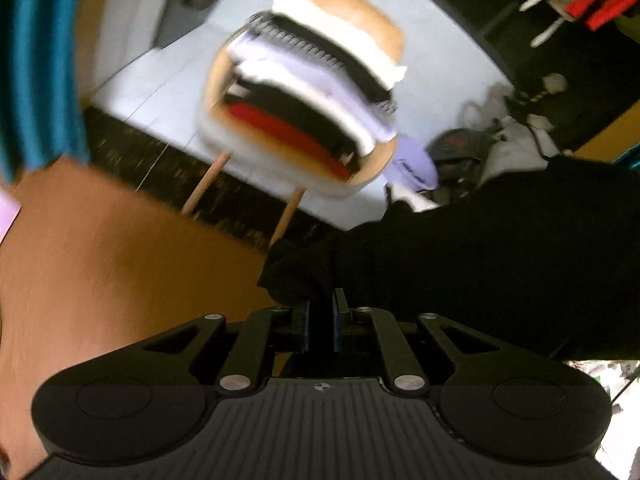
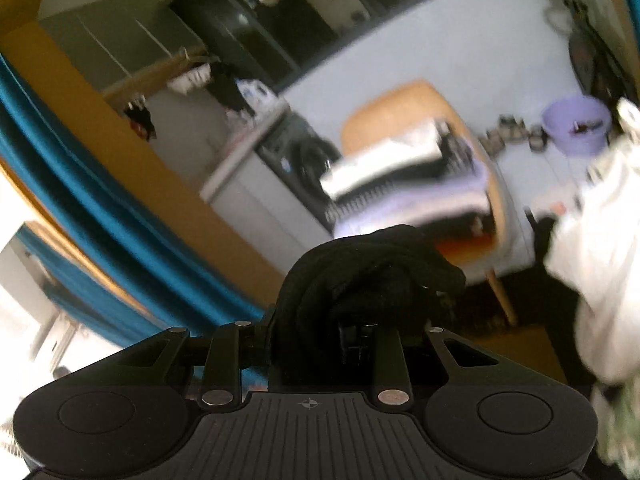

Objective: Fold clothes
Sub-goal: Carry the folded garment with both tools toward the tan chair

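The left claw [image 1: 320, 312], low in the frame, pinches a black garment [image 1: 480, 264] trailing right; the right claw [image 2: 356, 332] grips its bunched end; folded clothes [image 1: 304, 96] stack on a chair [image 1: 360, 12] upper centre.

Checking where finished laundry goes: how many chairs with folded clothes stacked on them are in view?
1: the wooden chair beyond the table, its clothes stack piled on the seat. Others may be out of frame.

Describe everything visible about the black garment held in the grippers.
The black garment is soft, matte dark fabric with no visible print. The left gripper pinches a bunched edge between closed fingers, and the cloth stretches rightward above the orange table. In the right wrist view it wads in thick folds over the right gripper. Motion blur hides finer detail.
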`<action>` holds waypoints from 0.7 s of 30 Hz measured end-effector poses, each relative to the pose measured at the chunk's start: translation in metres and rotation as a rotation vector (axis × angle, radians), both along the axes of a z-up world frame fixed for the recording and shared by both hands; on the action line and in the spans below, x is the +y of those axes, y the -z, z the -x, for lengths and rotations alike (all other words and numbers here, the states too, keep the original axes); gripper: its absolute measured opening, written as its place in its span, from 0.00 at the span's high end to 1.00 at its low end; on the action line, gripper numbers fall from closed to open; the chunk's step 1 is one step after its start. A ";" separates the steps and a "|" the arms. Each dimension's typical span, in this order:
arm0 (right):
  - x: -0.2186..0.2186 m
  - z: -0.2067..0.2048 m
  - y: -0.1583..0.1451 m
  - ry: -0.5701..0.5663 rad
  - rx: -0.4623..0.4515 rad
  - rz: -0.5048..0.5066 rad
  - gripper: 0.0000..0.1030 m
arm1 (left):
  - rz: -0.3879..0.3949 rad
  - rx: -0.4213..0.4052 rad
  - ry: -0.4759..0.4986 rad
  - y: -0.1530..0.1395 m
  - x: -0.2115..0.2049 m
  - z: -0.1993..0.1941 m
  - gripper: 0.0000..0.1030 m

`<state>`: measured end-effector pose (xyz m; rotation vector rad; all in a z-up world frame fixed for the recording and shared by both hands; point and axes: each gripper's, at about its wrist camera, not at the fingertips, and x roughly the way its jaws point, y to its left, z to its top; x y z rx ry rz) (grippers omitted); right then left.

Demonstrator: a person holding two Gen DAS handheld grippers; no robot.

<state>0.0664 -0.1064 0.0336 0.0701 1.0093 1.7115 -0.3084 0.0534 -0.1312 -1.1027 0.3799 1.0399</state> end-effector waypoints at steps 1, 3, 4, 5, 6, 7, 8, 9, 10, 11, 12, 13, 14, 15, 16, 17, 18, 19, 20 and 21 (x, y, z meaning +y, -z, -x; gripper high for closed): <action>0.013 0.001 -0.006 0.014 -0.003 -0.020 0.76 | -0.009 -0.015 0.011 -0.004 0.017 0.003 0.90; 0.037 0.001 -0.015 0.044 -0.020 -0.049 0.76 | -0.022 -0.050 0.019 -0.011 0.049 0.009 0.90; 0.049 -0.001 -0.017 0.061 -0.027 -0.056 0.76 | -0.032 -0.064 0.025 -0.014 0.063 0.010 0.90; 0.061 -0.003 -0.018 0.079 -0.032 -0.060 0.76 | -0.032 -0.070 0.030 -0.013 0.077 0.010 0.90; 0.073 -0.006 -0.019 0.094 -0.034 -0.062 0.76 | -0.033 -0.075 0.035 -0.013 0.091 0.009 0.90; 0.085 -0.010 -0.019 0.107 -0.033 -0.062 0.76 | -0.033 -0.081 0.040 -0.013 0.105 0.009 0.90; 0.099 -0.014 -0.019 0.115 -0.034 -0.065 0.76 | -0.018 -0.090 0.045 -0.010 0.120 0.006 0.90; 0.114 -0.017 -0.019 0.118 -0.038 -0.072 0.76 | -0.001 -0.097 0.050 -0.006 0.134 0.003 0.90; 0.128 -0.021 -0.019 0.121 -0.041 -0.078 0.76 | 0.013 -0.100 0.058 -0.002 0.148 -0.001 0.90; 0.143 -0.025 -0.018 0.121 -0.040 -0.085 0.76 | 0.019 -0.098 0.070 0.000 0.162 -0.008 0.90; 0.159 -0.031 -0.017 0.116 -0.033 -0.090 0.76 | 0.019 -0.092 0.082 0.003 0.176 -0.015 0.90; 0.174 -0.036 -0.016 0.112 -0.026 -0.096 0.76 | 0.021 -0.091 0.085 0.003 0.190 -0.018 0.90; 0.189 -0.041 -0.014 0.108 -0.018 -0.102 0.76 | 0.024 -0.089 0.088 0.004 0.205 -0.022 0.90; 0.205 -0.047 -0.014 0.102 -0.015 -0.107 0.76 | 0.037 -0.097 0.081 0.005 0.219 -0.026 0.90; 0.220 -0.052 -0.015 0.091 -0.018 -0.113 0.76 | 0.050 -0.116 0.069 0.005 0.233 -0.031 0.90; 0.238 -0.056 -0.019 0.070 -0.028 -0.120 0.76 | 0.063 -0.134 0.058 0.005 0.248 -0.037 0.90; 0.256 -0.058 -0.024 0.043 -0.044 -0.127 0.76 | 0.076 -0.153 0.047 0.005 0.263 -0.042 0.90; 0.275 -0.060 -0.029 0.015 -0.059 -0.137 0.76 | 0.075 -0.171 0.041 0.006 0.276 -0.047 0.90; 0.295 -0.062 -0.035 -0.012 -0.074 -0.150 0.76 | 0.073 -0.188 0.036 0.006 0.290 -0.052 0.90; 0.314 -0.062 -0.041 -0.029 -0.082 -0.159 0.76 | 0.077 -0.203 0.031 0.007 0.303 -0.056 0.90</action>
